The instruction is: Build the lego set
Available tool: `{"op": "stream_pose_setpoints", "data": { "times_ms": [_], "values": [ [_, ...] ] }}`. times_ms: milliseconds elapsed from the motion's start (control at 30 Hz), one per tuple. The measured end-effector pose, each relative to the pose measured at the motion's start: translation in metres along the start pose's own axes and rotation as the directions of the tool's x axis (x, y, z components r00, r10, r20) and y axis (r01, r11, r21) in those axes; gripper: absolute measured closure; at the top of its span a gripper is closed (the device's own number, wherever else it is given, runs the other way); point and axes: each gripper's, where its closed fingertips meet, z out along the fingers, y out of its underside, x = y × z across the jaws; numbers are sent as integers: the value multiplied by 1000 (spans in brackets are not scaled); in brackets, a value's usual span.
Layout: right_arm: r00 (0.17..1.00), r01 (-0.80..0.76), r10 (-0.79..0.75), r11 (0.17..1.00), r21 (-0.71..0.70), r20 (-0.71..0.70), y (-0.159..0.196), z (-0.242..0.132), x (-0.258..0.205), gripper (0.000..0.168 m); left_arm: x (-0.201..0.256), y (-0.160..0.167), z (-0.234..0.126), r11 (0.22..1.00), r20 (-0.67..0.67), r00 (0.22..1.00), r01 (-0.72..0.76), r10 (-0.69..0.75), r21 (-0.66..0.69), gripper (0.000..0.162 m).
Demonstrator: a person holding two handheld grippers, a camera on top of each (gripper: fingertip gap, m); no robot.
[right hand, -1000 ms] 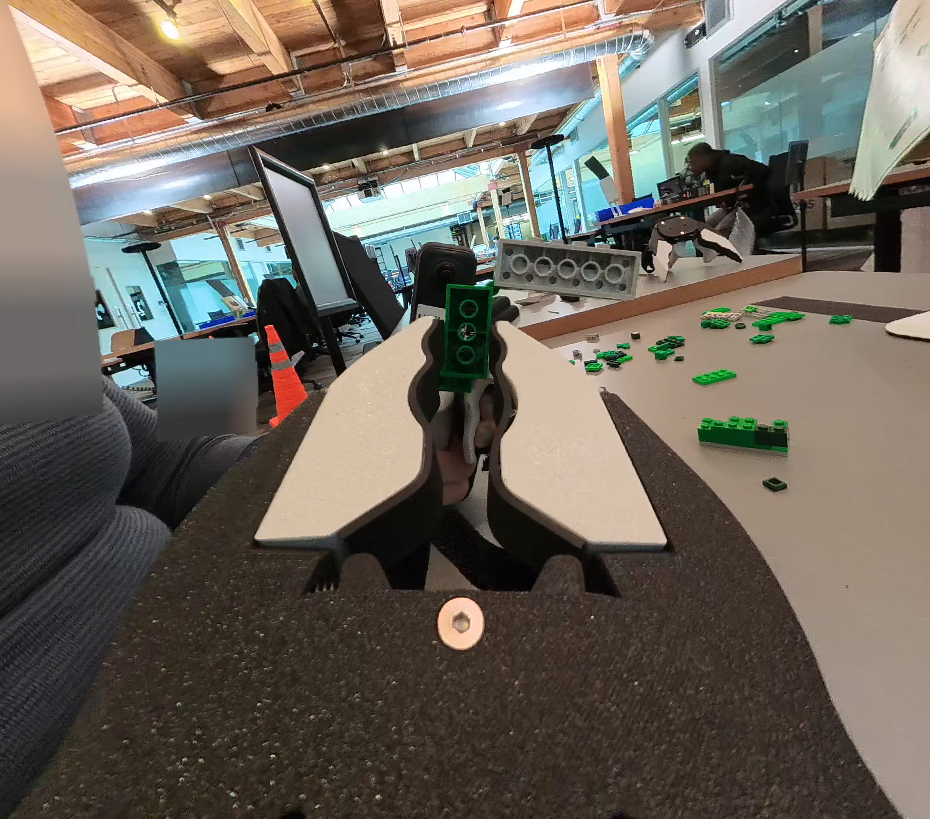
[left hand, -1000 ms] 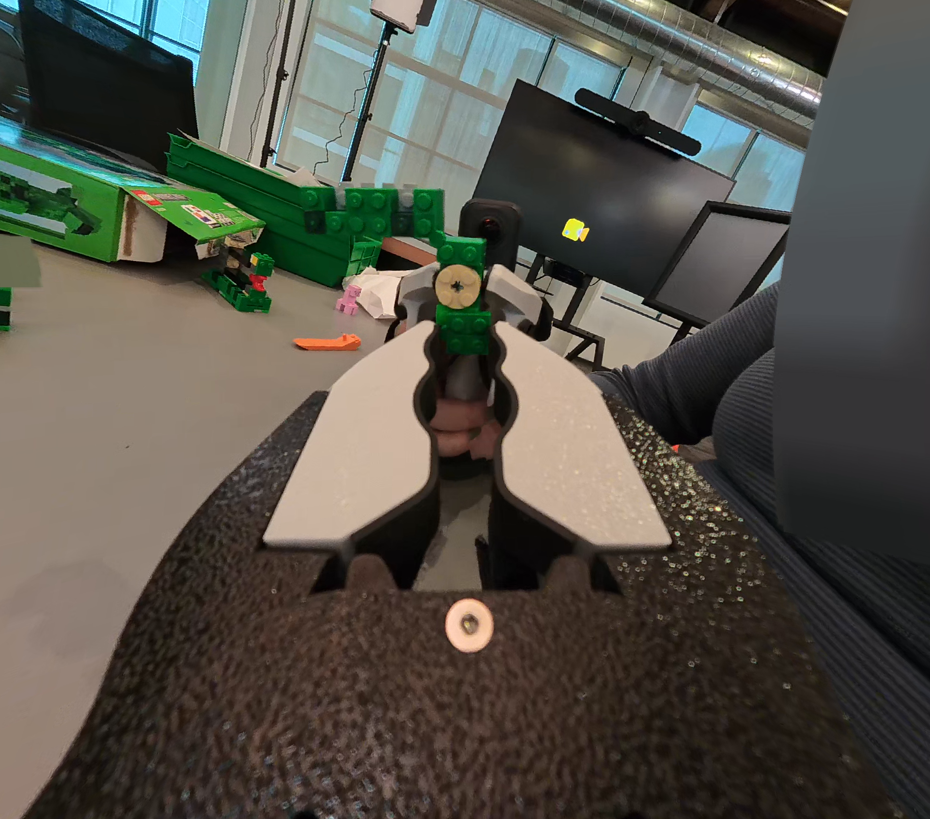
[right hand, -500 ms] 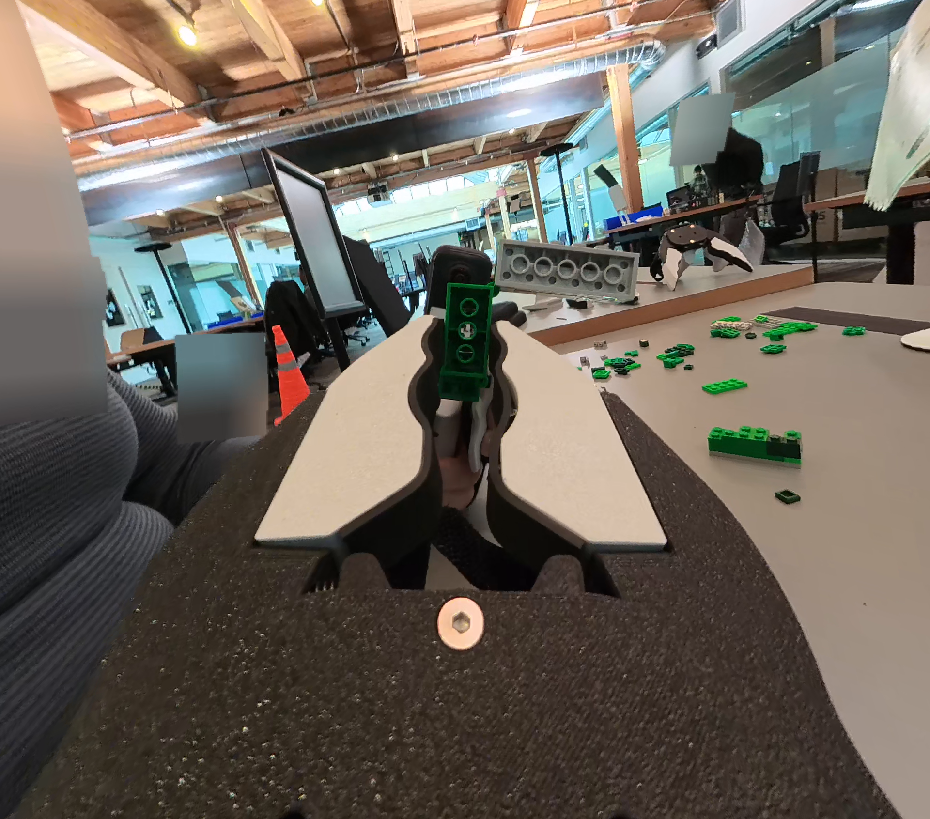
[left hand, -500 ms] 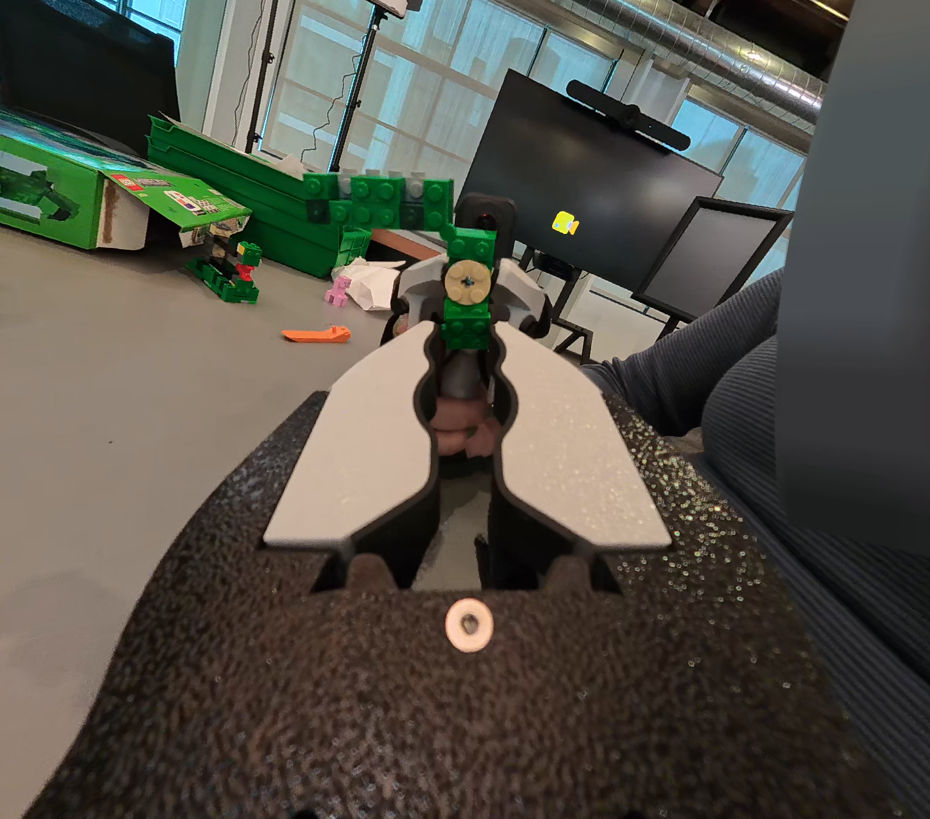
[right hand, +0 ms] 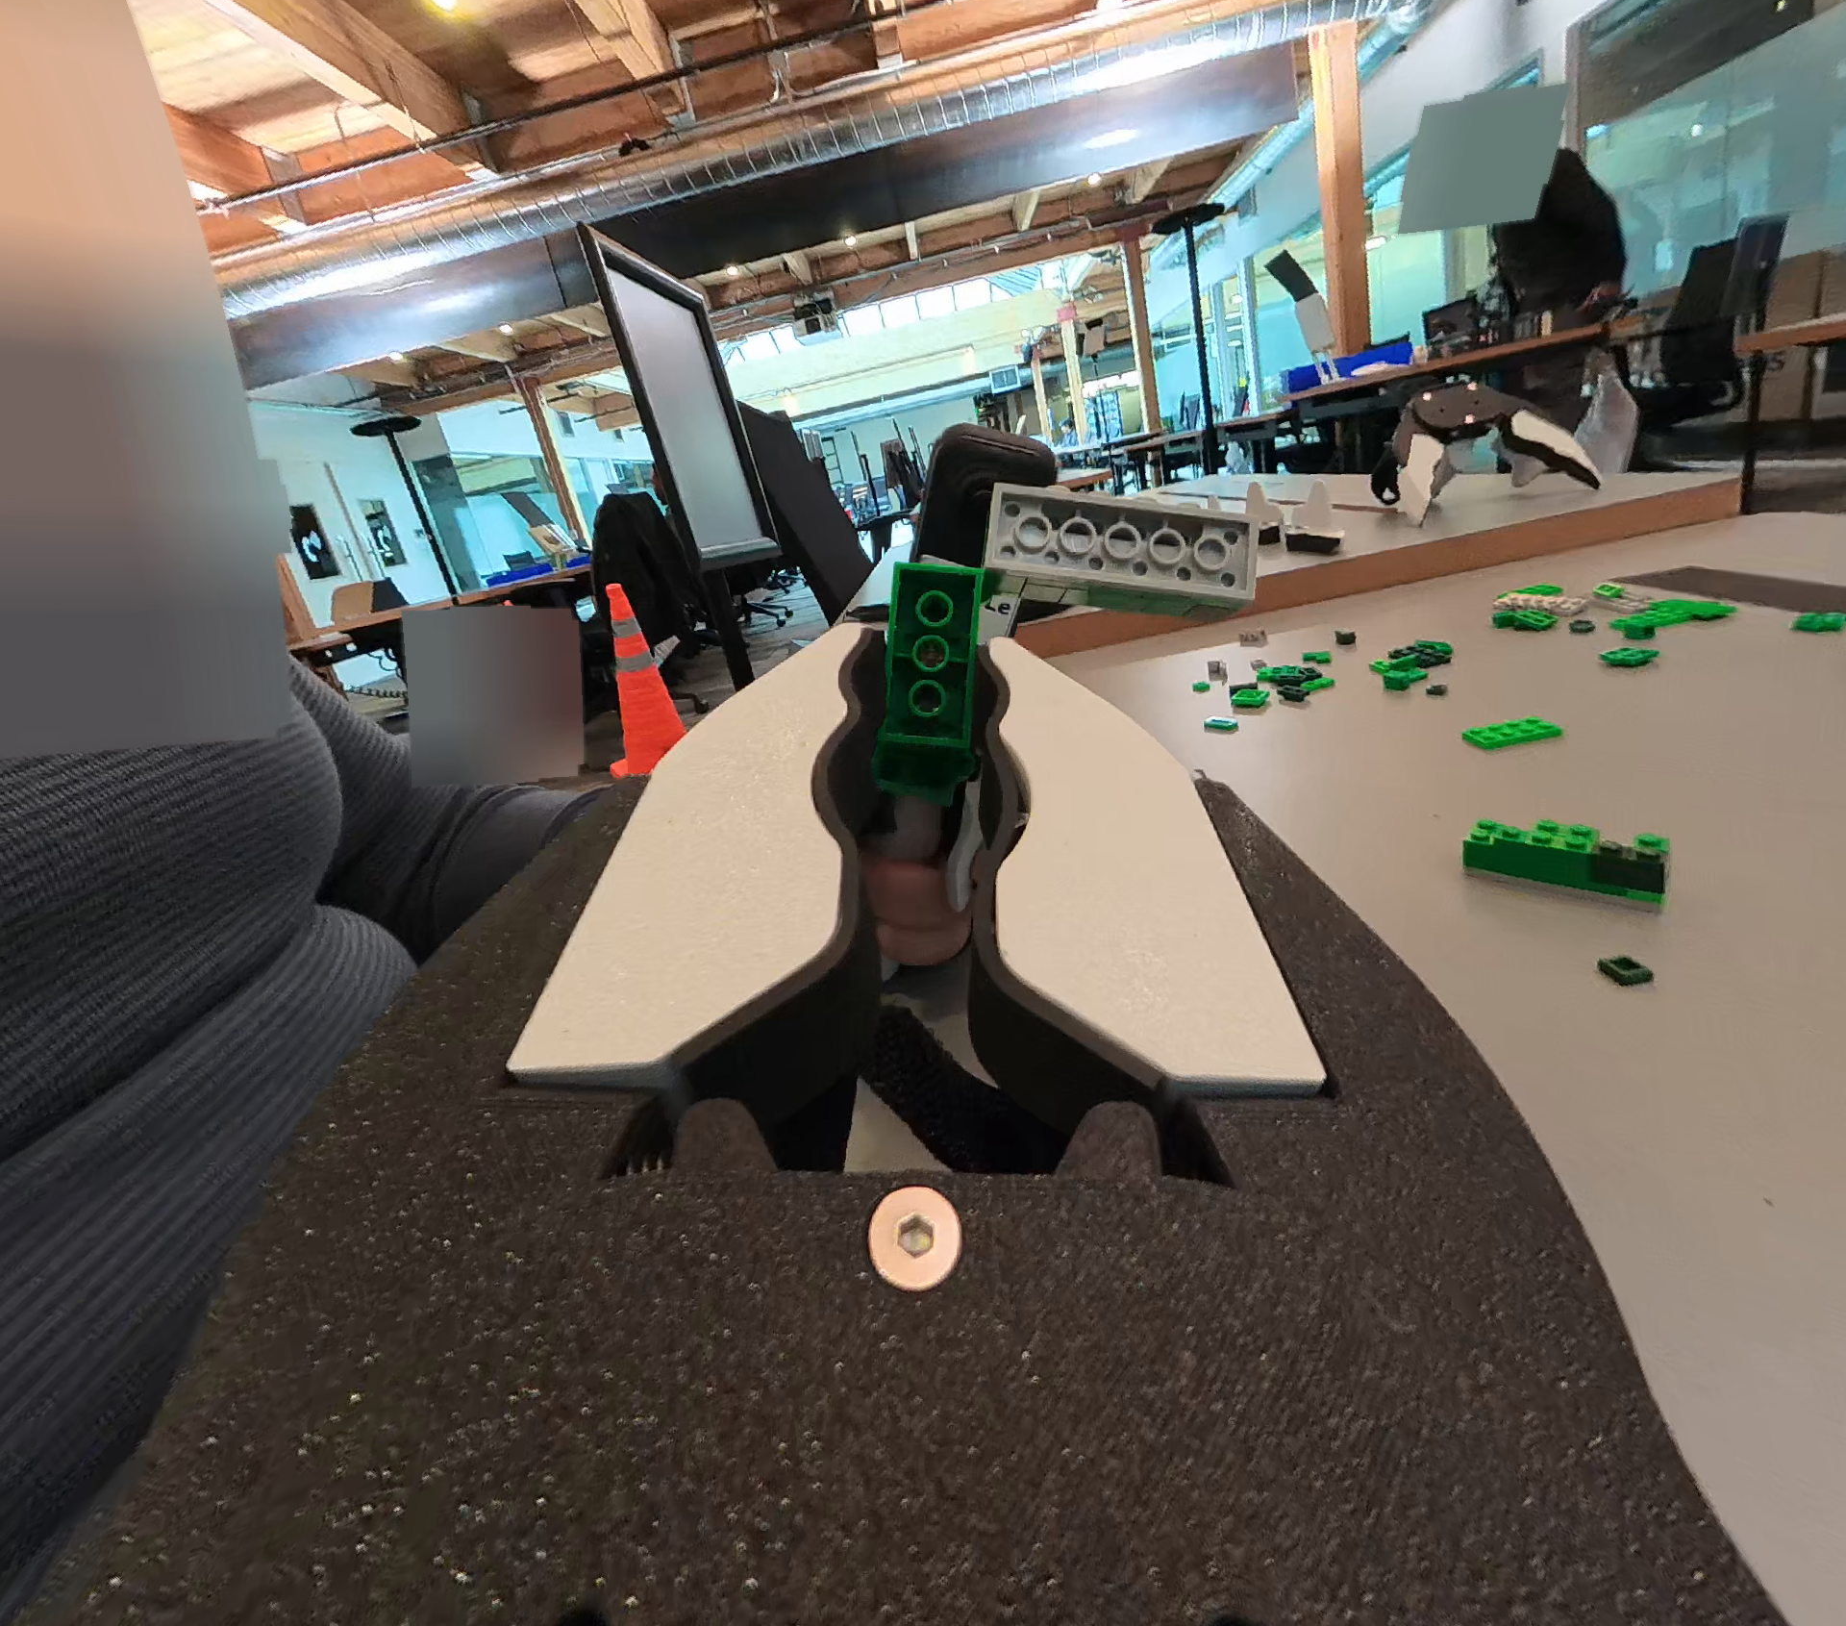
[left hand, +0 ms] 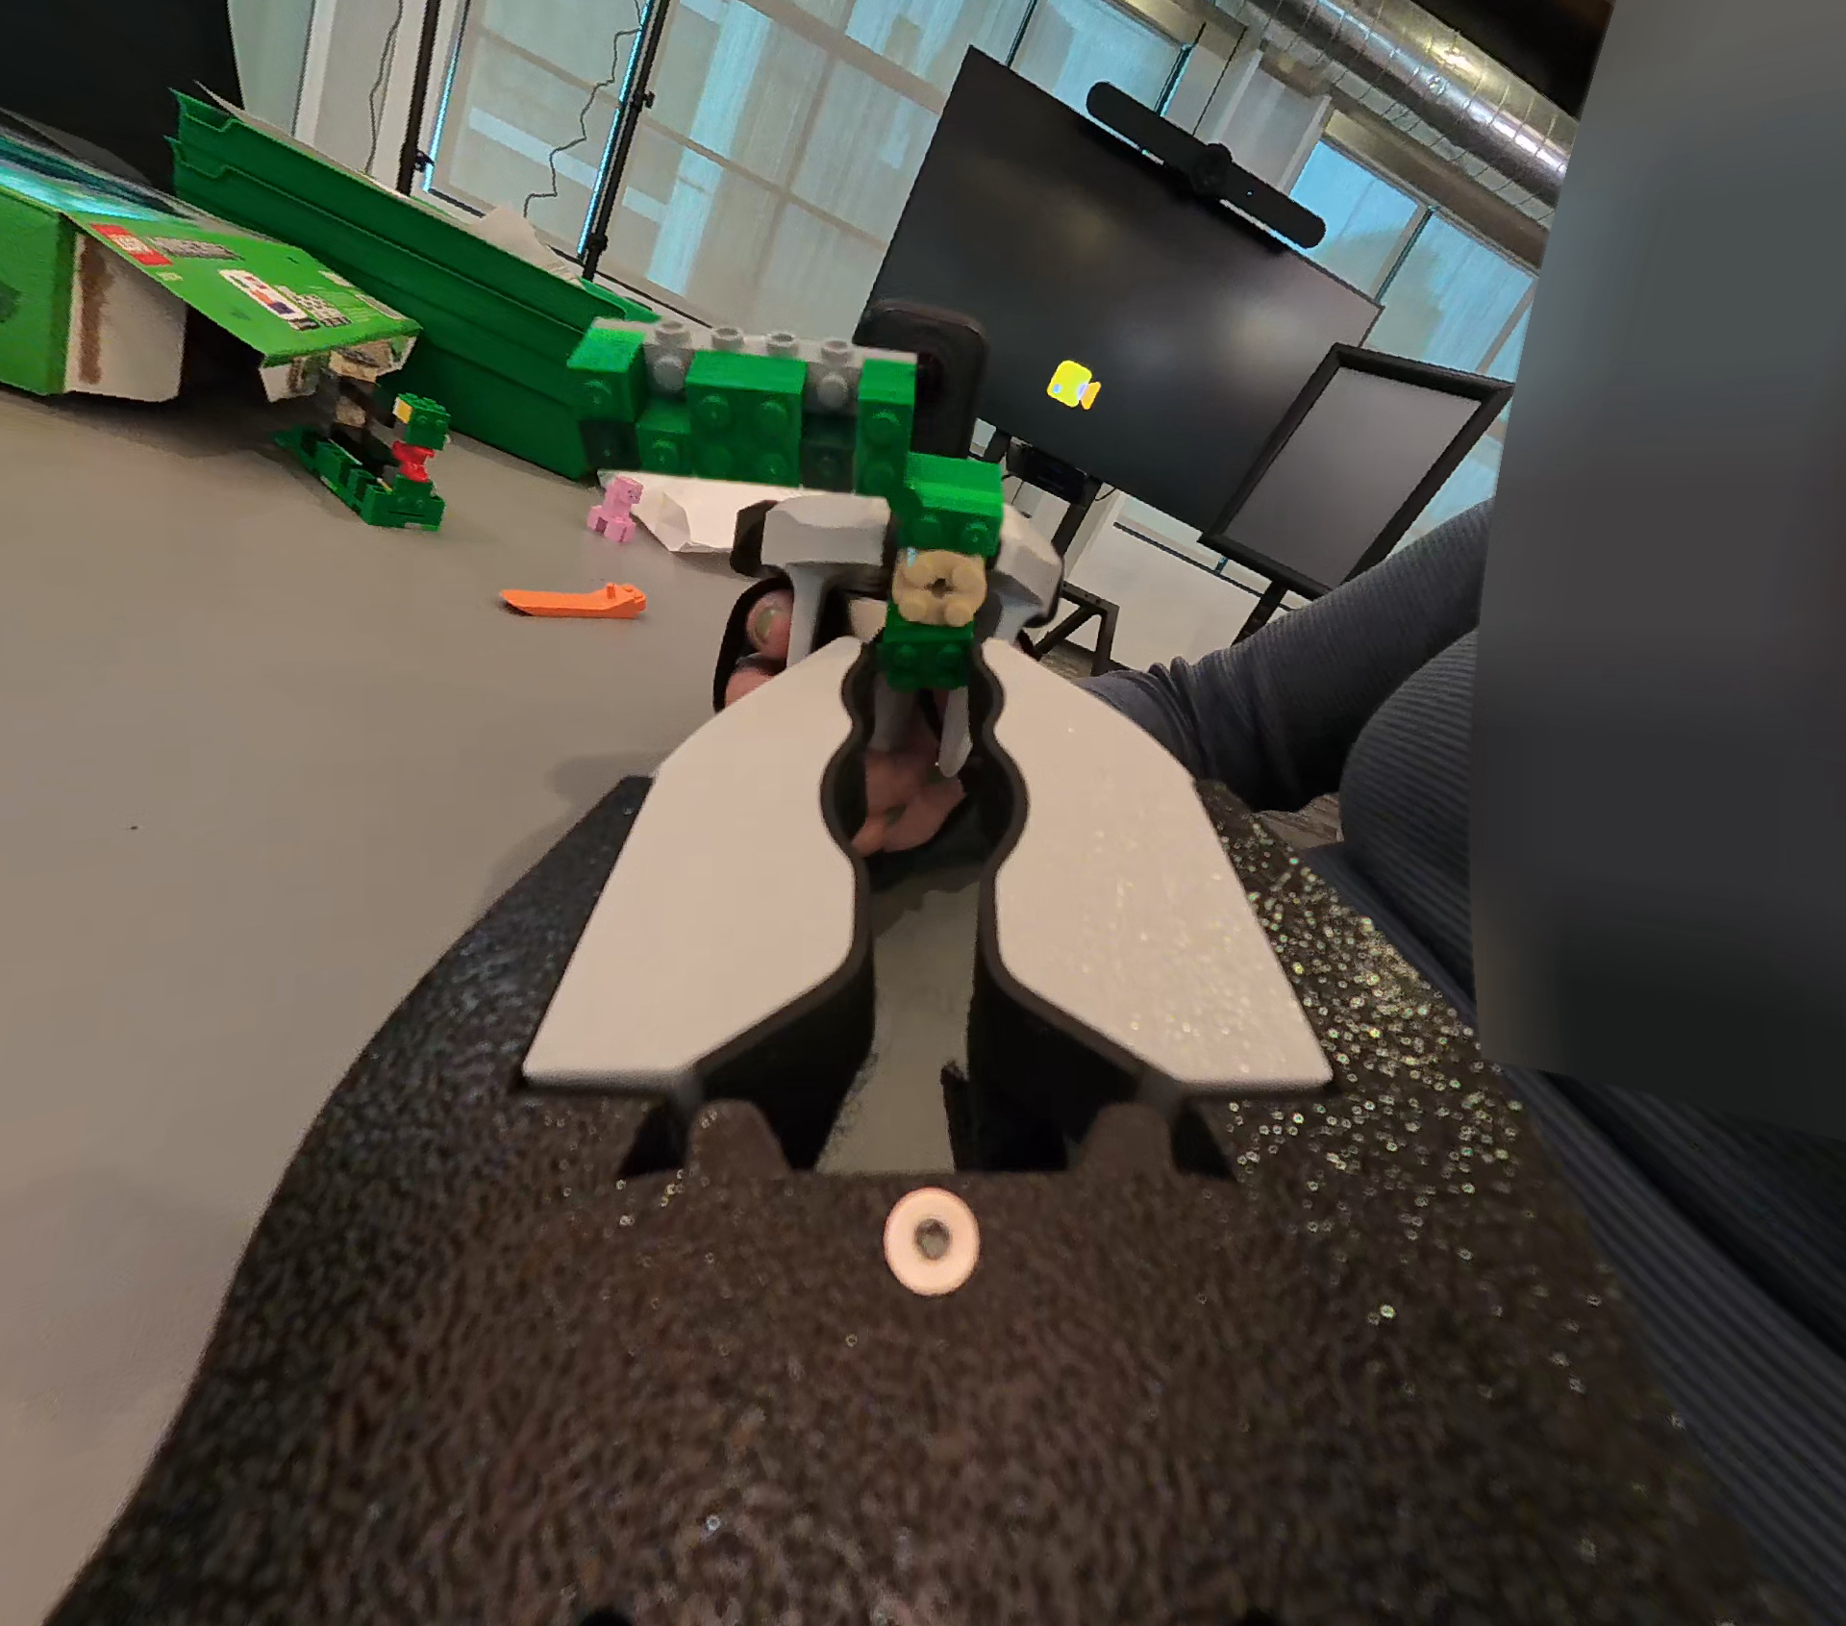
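1. Grey table in an open office with wooden ceiling beams, tall windows and dark screens; both my grippers are raised above it, facing each other.
2. My left gripper is clenched on the lower end of a small green brick column that carries a tan round stud piece. A longer green and grey assembly extends left from the column's top.
3. My right gripper is clamped on the same green piece, seen here from its hollow underside, with the grey plate of the assembly above and to the right.
4. Elsewhere: an orange brick separator, a small green model and an opened green box lie on the table; loose green pieces and a green brick strip lie to the right.
5. The step appears to be pressing or adjusting parts of the held build. I would keep both grips firm, push straight along the studs, and avoid twisting, since the long overhanging section could snap off.
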Motion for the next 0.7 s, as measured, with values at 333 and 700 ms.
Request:
{"op": "stream_pose_setpoints", "data": {
  "times_ms": [333, 700],
  "values": [
    [1000, -7, 7, 1000, 28, -13, 1, 2, 0, 152, -1, 1, 0, 1000, -2, 1000, 8, -8, -5, 145],
    [991, -131, 132, 990, 48, -17, 4, 6, 4, 152, -4, 2, 0, 1000, 35, 999, -17, 17, -8, 146]
  ]
}}
